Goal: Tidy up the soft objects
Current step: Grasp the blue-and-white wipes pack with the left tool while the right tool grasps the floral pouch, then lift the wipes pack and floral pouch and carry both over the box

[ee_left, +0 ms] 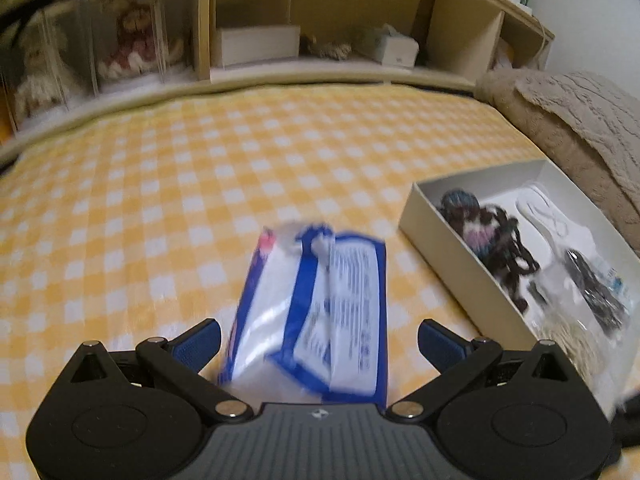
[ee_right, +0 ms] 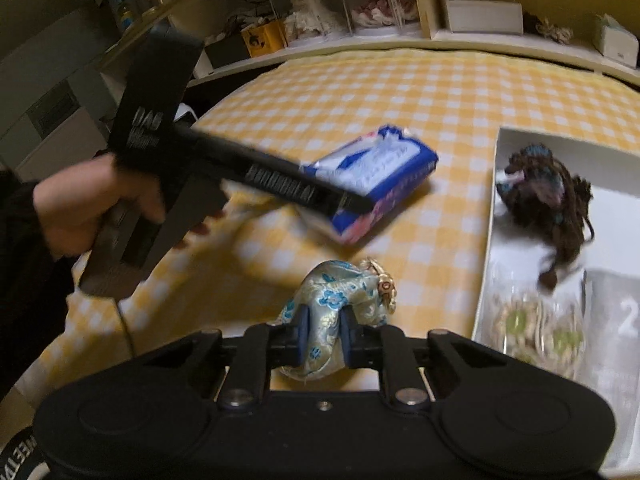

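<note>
A blue and white soft pack [ee_left: 316, 312] lies on the yellow checked cover, between the wide-open fingers of my left gripper [ee_left: 320, 340]. It also shows in the right wrist view [ee_right: 376, 180], with the left gripper's body [ee_right: 248, 172] at its near end. My right gripper [ee_right: 325, 340] is shut on a pale floral brocade pouch [ee_right: 332, 304] with a gold clasp, held just above the cover. A white box [ee_left: 448, 240] to the right holds a dark yarn bundle [ee_left: 492, 240]; the box shows in the right wrist view [ee_right: 490, 240] too.
The box also holds clear bags with beige pieces [ee_right: 536, 328] and a grey card [ee_right: 616, 320]. A brown fleece blanket [ee_left: 580, 128] lies beyond the box. A wooden headboard shelf [ee_left: 320, 72] with boxes and dolls runs along the far edge.
</note>
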`<state>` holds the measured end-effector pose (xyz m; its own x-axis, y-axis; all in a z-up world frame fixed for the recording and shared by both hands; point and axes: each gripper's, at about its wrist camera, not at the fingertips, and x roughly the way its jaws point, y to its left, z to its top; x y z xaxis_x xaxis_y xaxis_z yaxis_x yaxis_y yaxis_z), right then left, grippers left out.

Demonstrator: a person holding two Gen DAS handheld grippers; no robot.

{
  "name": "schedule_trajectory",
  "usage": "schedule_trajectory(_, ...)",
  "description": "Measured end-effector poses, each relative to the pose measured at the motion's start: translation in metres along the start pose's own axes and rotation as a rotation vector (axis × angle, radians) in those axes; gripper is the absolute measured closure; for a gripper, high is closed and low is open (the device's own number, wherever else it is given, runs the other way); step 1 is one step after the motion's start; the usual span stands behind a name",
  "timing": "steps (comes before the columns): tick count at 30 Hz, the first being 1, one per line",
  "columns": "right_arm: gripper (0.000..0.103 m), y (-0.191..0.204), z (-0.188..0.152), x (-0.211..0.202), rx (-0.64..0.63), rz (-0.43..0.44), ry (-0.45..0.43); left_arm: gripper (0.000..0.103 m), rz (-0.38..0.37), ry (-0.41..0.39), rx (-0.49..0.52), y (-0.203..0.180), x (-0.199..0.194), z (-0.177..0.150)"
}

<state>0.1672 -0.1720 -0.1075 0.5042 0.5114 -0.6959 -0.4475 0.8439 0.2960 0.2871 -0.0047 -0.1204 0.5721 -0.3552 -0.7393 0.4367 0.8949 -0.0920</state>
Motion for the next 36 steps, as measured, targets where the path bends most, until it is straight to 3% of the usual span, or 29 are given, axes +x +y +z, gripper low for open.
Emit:
schedule_trajectory(4,0.086,0.001,-0.008,-0.005,0.035,0.000,0.022,0.000,0.058,-0.048,0.040,-0.011,0.006,0.010)
schedule_trajectory(10,0.085,0.000,-0.013,0.002,0.093,0.031,0.059,0.000,0.115,0.013,0.140,-0.025,0.031,0.011)
schedule_trajectory(13,0.082,-0.001,-0.012,0.009,0.108,0.043,0.077,0.000,0.107,0.054,0.074,-0.017,0.039,0.009)
schedule_trajectory(16,0.077,-0.002,-0.012,0.014,0.128,0.047,0.089,0.000,0.083,0.040,-0.008,-0.007,0.040,0.009)
schedule_trajectory(18,0.067,-0.005,-0.012,0.018,0.156,0.043,0.102,0.000,0.084,0.026,-0.044,-0.003,0.040,0.010)
schedule_trajectory(21,0.063,-0.007,-0.013,0.023,0.189,0.033,0.128,0.001,0.073,0.040,-0.090,0.003,0.043,0.006)
schedule_trajectory(23,0.063,-0.007,-0.013,0.024,0.194,0.036,0.126,0.008,0.080,0.035,-0.079,0.001,0.044,0.004)
schedule_trajectory(29,0.074,-0.005,-0.012,0.022,0.158,0.034,0.110,0.024,0.090,0.018,-0.077,-0.005,0.039,0.003)
schedule_trajectory(33,0.087,-0.001,-0.008,0.013,0.099,0.014,0.067,0.026,0.079,0.016,-0.097,-0.007,0.031,0.003)
schedule_trajectory(36,0.089,-0.005,-0.005,0.005,0.081,-0.005,0.033,0.026,0.082,-0.002,-0.107,-0.012,0.021,0.005)
